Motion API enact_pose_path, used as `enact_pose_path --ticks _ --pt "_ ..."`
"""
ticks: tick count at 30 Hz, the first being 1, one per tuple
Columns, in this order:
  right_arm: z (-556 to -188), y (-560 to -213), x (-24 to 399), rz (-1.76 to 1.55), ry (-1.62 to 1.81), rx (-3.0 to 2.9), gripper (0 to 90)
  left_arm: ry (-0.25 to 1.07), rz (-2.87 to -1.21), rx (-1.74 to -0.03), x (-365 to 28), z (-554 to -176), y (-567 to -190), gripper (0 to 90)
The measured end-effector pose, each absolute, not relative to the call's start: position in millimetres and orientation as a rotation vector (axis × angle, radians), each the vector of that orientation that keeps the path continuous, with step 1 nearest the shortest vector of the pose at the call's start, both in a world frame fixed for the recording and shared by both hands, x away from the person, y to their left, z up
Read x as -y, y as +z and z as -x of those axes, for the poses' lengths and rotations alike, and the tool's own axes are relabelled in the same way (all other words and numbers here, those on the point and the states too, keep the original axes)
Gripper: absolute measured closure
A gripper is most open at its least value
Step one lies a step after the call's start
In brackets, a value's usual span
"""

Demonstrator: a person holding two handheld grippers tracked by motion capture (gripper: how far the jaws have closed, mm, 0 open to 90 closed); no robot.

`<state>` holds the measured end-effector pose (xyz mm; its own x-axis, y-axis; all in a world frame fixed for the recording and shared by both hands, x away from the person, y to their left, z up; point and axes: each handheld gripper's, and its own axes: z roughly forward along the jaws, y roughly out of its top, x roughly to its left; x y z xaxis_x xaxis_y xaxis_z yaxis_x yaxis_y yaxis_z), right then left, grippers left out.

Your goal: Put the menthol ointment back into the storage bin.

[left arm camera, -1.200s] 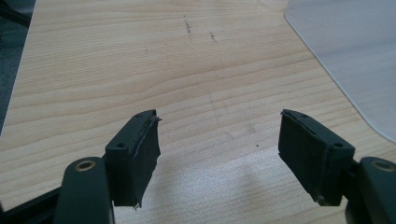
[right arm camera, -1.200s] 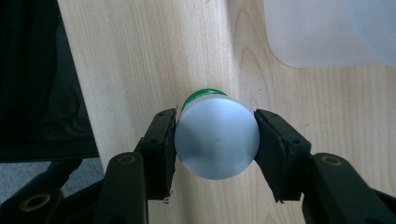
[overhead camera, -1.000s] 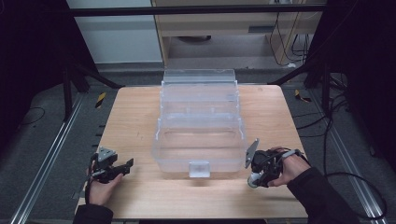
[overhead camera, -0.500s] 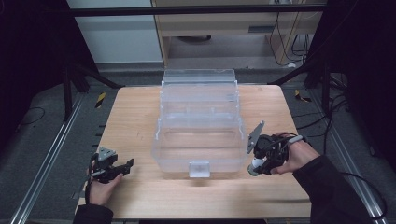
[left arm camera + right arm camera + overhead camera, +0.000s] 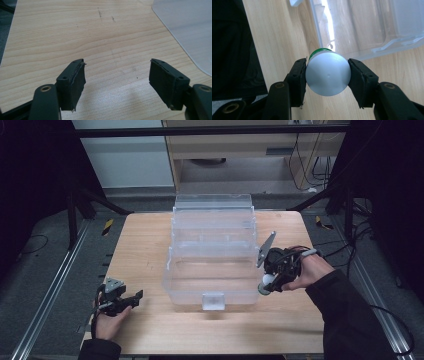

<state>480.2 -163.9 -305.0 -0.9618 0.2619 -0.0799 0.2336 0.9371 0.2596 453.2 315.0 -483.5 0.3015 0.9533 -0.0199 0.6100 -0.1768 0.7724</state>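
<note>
A: High view. Report positions.

B: A clear plastic box (image 5: 212,255) with stepped tiers stands at the centre of the wooden surface (image 5: 145,240). The left gripper (image 5: 131,298) rests near the front left corner of the surface, well apart from the box. The right gripper (image 5: 265,283) is held just beside the box's right wall and carries a small white bottle (image 5: 265,285) at its lower end.

A: Left gripper view. State of the fingers?

B: The fingers (image 5: 72,83) stand wide apart with nothing between them. Bare wood lies below and beyond them. A corner of the clear box (image 5: 185,27) shows at the upper right.

A: Right gripper view. State of the fingers, and orientation of the held item?

B: The fingers (image 5: 298,77) are closed against both sides of the white bottle (image 5: 328,73). Its round white base faces the camera. Its long axis runs along the fingers, away from the camera. The far end, which carries a green band (image 5: 320,50), points toward the wood and the box wall (image 5: 362,27).

A: Does the bottle touch the box?

B: Cannot be determined. In both views it sits outside the wall, close to it.
</note>
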Motion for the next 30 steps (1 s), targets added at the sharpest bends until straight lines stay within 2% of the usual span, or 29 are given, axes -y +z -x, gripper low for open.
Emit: enact_pose_path --ticks 6,16,30 --pt "-492 -302 156 -0.387 0.380 -2.977 50.4 0.634 -1.883 -1.391 -315 -453 -483 28.6" --pt "-511 -317 143 -0.403 0.386 -2.974 50.4 0.635 -1.888 -1.389 -315 -453 -483 28.6" --pt "-531 -362 138 -0.431 0.311 -3.015 50.4 0.638 -1.886 -1.388 -315 -453 -483 28.6"
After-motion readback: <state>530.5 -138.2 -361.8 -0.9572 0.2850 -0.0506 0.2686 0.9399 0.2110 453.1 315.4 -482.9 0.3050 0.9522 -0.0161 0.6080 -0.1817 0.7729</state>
